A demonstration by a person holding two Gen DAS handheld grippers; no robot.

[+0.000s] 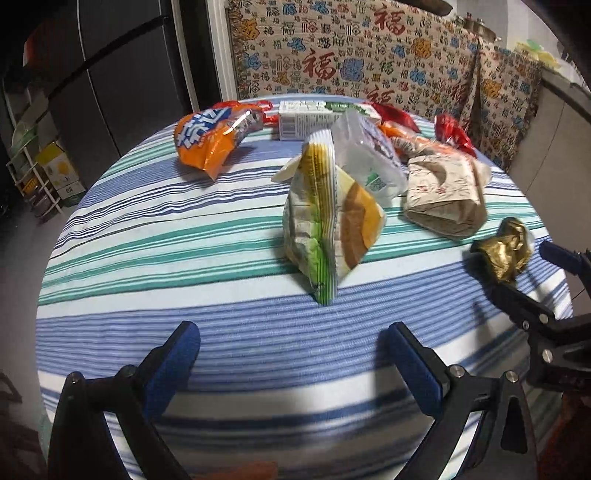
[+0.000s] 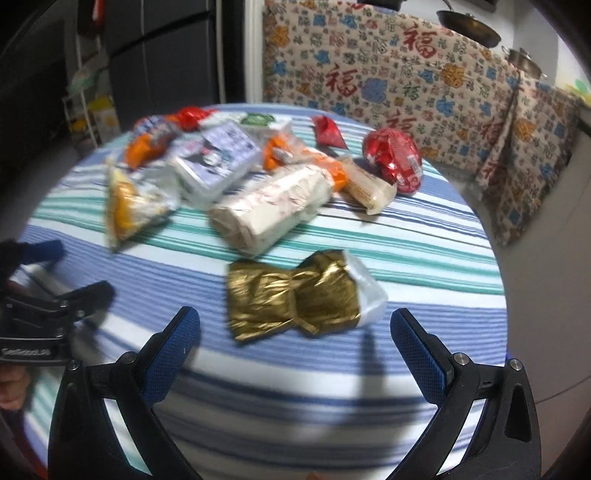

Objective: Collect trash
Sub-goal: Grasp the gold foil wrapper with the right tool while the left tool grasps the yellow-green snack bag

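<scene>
Snack wrappers litter a striped round table [image 1: 184, 332]. In the left wrist view a yellow-green snack bag [image 1: 328, 221] stands on edge just ahead of my left gripper [image 1: 291, 343], which is open with nothing in it. A crumpled gold wrapper [image 2: 295, 291] lies directly in front of my right gripper [image 2: 295, 332], also open and empty; the same gold wrapper [image 1: 504, 249] shows at the right of the left wrist view, beside the right gripper's fingers [image 1: 517, 291]. Behind lie a brown paper packet [image 1: 443, 195], an orange bag [image 1: 210, 140] and a white carton [image 1: 310, 118].
A red foil packet [image 2: 393, 158] and a smaller red wrapper [image 2: 327, 131] lie at the far right of the table. A patterned cloth [image 1: 369, 55] covers furniture behind it. A dark fridge [image 1: 110, 74] and a wire rack [image 1: 33, 173] stand at the left. Pans [image 2: 469, 24] sit above the cloth.
</scene>
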